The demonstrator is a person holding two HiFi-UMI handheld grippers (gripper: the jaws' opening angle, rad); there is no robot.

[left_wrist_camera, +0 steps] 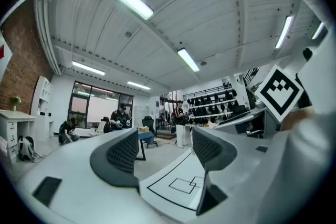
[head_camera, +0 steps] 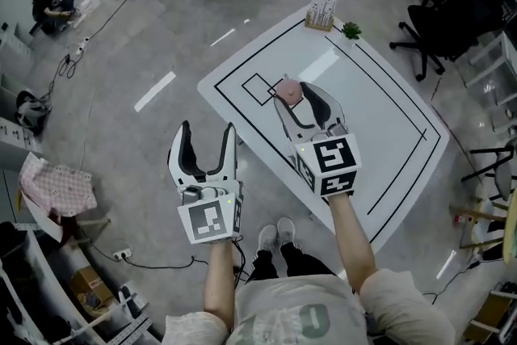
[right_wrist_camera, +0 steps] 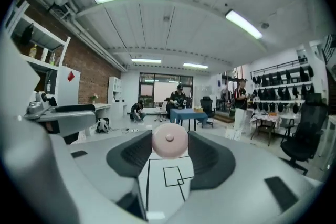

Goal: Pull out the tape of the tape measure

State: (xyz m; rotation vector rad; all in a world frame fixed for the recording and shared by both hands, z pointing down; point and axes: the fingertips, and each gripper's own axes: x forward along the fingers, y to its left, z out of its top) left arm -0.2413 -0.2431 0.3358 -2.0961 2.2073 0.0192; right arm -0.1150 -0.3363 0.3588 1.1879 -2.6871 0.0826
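Observation:
A small round pink tape measure (head_camera: 287,90) sits between the jaws of my right gripper (head_camera: 295,91), held over the near left part of the white table (head_camera: 371,109). In the right gripper view the pink tape measure (right_wrist_camera: 170,139) fills the gap of the right gripper (right_wrist_camera: 169,144), and both dark pads press on its sides. No tape shows drawn out of it. My left gripper (head_camera: 208,133) hangs over the floor to the left of the table, open, with nothing between its fingers; the left gripper view shows the left gripper (left_wrist_camera: 165,149) with an empty gap.
The table carries black rectangle lines, with a small box outline (head_camera: 258,89) near the tape measure. A card holder (head_camera: 321,14) and a small green plant (head_camera: 350,31) stand at its far edge. A black office chair (head_camera: 452,20) is at the right. The person's shoes (head_camera: 275,237) are below.

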